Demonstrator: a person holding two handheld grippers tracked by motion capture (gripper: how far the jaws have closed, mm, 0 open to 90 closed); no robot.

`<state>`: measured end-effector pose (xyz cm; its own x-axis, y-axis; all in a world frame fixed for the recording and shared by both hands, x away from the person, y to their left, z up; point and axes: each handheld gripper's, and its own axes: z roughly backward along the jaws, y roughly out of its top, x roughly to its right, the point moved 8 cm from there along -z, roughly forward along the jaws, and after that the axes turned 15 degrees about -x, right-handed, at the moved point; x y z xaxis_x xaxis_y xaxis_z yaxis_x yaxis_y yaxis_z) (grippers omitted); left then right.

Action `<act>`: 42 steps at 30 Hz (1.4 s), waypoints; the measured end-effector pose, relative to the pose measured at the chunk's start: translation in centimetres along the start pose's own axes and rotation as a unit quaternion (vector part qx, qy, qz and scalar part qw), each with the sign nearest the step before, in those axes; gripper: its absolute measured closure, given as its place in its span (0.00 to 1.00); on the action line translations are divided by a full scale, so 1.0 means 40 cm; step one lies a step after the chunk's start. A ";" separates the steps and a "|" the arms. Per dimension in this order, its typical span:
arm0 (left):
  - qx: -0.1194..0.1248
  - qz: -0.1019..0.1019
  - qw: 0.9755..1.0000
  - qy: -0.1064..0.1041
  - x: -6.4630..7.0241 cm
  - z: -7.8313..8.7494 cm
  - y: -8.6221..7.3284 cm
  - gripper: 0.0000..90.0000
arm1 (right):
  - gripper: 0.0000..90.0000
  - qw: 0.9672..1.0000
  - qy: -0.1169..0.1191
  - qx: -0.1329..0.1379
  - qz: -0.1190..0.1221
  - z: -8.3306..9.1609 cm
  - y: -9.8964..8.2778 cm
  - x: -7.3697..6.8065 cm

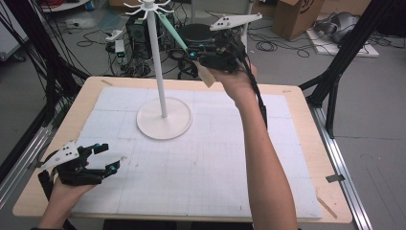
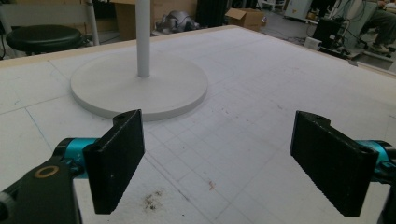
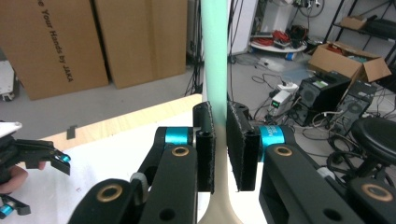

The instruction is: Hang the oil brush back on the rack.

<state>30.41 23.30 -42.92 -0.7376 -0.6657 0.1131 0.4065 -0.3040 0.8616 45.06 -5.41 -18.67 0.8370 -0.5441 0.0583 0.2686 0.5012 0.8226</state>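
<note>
While the left gripper (image 1: 106,156) rests at the mat's (image 1: 201,177) 8 o'clock corner, jaws wide apart and empty, the right gripper (image 1: 195,56) is raised at 12 o'clock, clamped on a mint-and-cream spatula (image 3: 216,70) just beside the white stand's (image 1: 163,117) pole.

My high camera looks forward and down over the counter (image 1: 287,143). My left tool's (image 2: 217,163) camera sits low, facing the stand (image 2: 140,88) at 11 o'clock; the high view shares that stand (image 1: 164,117). My right tool's (image 3: 219,149) camera looks outward, close.
</note>
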 end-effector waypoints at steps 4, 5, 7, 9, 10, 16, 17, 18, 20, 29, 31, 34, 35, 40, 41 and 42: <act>0.001 -0.001 1.000 -0.001 -0.001 0.001 0.000 0.20 | 0.89 1.000 0.001 -0.018 0.001 -0.028 -0.010 -0.006; 0.001 0.000 1.000 -0.001 0.000 0.001 0.001 0.20 | 0.84 1.000 -0.004 -0.023 0.006 -0.035 -0.015 -0.007; 0.001 0.000 1.000 -0.001 0.000 0.001 0.001 0.20 | 0.77 1.000 -0.004 -0.027 0.004 -0.044 -0.024 -0.008; 0.001 0.001 1.000 -0.001 0.000 0.000 0.001 0.20 | 0.74 0.999 -0.004 -0.035 0.009 -0.049 -0.039 -0.007; 0.001 0.001 1.000 -0.002 0.000 -0.001 0.001 0.20 | 0.71 0.999 -0.004 -0.034 0.010 -0.049 -0.043 -0.007; 0.002 0.002 1.000 0.000 -0.003 -0.005 0.003 0.20 | 0.50 1.000 0.005 -0.027 0.014 -0.013 -0.110 -0.004; 0.001 -0.001 1.000 -0.001 -0.003 -0.006 0.003 0.20 | 0.48 1.000 0.010 -0.022 0.019 -0.003 -0.123 -0.005; 0.000 0.000 1.000 0.000 -0.003 -0.008 0.004 0.20 | 0.46 1.000 0.008 -0.017 0.018 0.007 -0.138 -0.005; -0.003 -0.002 1.000 0.000 -0.002 -0.011 0.004 0.20 | 0.43 1.000 0.006 -0.014 0.019 0.026 -0.173 -0.003; -0.012 -0.005 1.000 0.001 -0.009 -0.027 0.014 0.20 | 0.27 1.000 -0.001 -0.029 0.012 0.093 -0.352 -0.013; -0.009 0.000 1.000 0.002 -0.016 -0.027 0.019 0.20 | 0.23 0.999 0.005 -0.032 0.012 0.107 -0.391 -0.025; -0.016 0.004 1.000 0.010 -0.027 -0.027 0.021 0.20 | 0.22 0.999 0.007 -0.033 0.005 0.127 -0.452 -0.036; -0.018 0.003 1.000 0.013 -0.030 -0.027 0.022 0.19 | 0.21 0.999 0.008 -0.031 0.001 0.132 -0.474 -0.039; -0.010 0.004 1.000 0.018 -0.034 -0.020 0.026 0.19 | 0.18 0.999 0.003 -0.033 -0.018 0.149 -0.589 -0.043; -0.010 0.003 1.000 0.019 -0.036 -0.020 0.025 0.19 | 0.18 0.999 0.003 -0.036 -0.027 0.149 -0.620 -0.044; -0.008 0.004 1.000 0.019 -0.037 -0.019 0.025 0.19 | 0.18 0.999 -0.004 -0.038 -0.028 0.147 -0.642 -0.043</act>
<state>32.30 23.47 -42.61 -0.7126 -0.6942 0.1011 0.4215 -0.3085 0.8528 33.92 -21.32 -36.57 0.8160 -0.5778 0.0171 0.3511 0.5189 0.7794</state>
